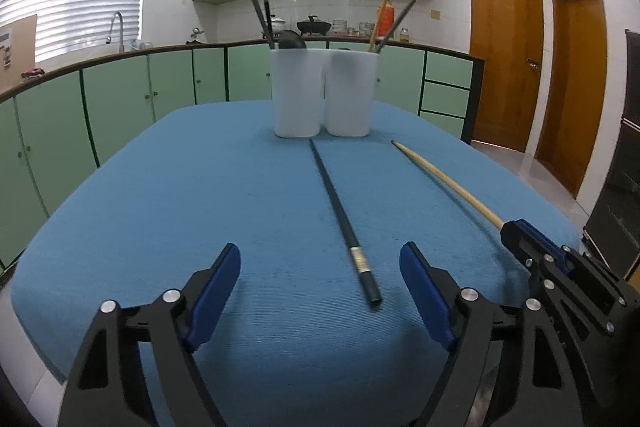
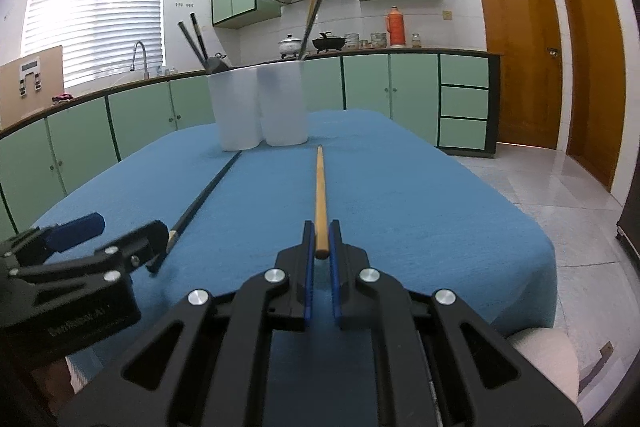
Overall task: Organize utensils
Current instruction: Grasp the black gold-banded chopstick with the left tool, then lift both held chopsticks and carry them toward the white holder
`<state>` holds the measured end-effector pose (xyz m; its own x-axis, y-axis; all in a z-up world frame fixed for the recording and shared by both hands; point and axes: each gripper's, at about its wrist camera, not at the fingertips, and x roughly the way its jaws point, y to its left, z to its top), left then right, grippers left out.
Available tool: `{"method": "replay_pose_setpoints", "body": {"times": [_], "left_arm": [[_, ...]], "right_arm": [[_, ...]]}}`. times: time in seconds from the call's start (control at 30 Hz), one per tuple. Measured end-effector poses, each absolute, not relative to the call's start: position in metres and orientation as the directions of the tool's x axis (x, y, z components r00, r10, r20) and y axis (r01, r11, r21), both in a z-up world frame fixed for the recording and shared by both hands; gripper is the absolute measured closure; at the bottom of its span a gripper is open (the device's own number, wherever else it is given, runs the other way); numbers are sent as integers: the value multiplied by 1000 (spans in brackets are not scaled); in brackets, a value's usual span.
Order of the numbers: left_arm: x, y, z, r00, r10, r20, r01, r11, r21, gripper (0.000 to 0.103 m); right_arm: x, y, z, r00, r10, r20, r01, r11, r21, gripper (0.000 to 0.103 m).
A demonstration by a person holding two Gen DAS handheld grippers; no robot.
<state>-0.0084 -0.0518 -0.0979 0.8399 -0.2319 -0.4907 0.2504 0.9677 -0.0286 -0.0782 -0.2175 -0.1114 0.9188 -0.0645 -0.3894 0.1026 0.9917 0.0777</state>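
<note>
Two white cups stand side by side on the blue tablecloth [image 1: 160,207]. The left cup [image 1: 297,93] holds dark chopsticks and a dark utensil; the right cup [image 1: 351,93] holds a wooden and a dark chopstick. A black chopstick [image 1: 344,223] lies on the cloth between my left gripper's [image 1: 320,263] open fingers. My right gripper [image 2: 322,239] is shut on the near end of a wooden chopstick [image 2: 320,195], which lies on the cloth and points at the cups [image 2: 260,107]. The right gripper also shows in the left wrist view [image 1: 508,231].
The table's right edge [image 2: 540,247] drops to a tiled floor. Green kitchen cabinets [image 1: 120,99] run behind the table, with wooden doors [image 1: 504,51] at the right. My left gripper [image 2: 120,227] is at the left of the right wrist view.
</note>
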Motion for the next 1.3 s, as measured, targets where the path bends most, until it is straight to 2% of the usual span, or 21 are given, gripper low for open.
{"method": "replay_pose_setpoints", "body": {"times": [0.17, 0.37, 0.43, 0.7, 0.8, 1.13, 1.3], "left_arm": [[-4, -61, -103, 835, -232, -499, 257, 966, -19, 24], [-1, -68, -110, 841, -208, -499, 240, 971, 1, 32], [-2, -66, -110, 841, -208, -499, 238, 971, -3, 50], [-3, -71, -109, 837, -219, -501, 246, 969, -12, 93], [-3, -73, -109, 842, -204, -499, 237, 971, 3, 96], [-4, -68, -102, 834, -210, -511, 235, 972, -17, 96], [-10, -62, -89, 857, -192, -478, 221, 975, 3, 96]], "right_arm": [[-79, -224, -113, 917, -63, -393, 106, 991, 87, 97], [-81, -227, -113, 920, -57, -387, 99, 991, 91, 97], [-82, -227, -114, 920, -57, -387, 100, 991, 92, 97], [-81, -226, -116, 919, -53, -391, 96, 991, 92, 97], [-79, -225, -116, 917, -52, -396, 94, 992, 88, 97], [-76, -226, -113, 916, -52, -398, 88, 994, 72, 97], [-79, -225, -105, 926, -54, -373, 80, 995, 56, 97]]}}
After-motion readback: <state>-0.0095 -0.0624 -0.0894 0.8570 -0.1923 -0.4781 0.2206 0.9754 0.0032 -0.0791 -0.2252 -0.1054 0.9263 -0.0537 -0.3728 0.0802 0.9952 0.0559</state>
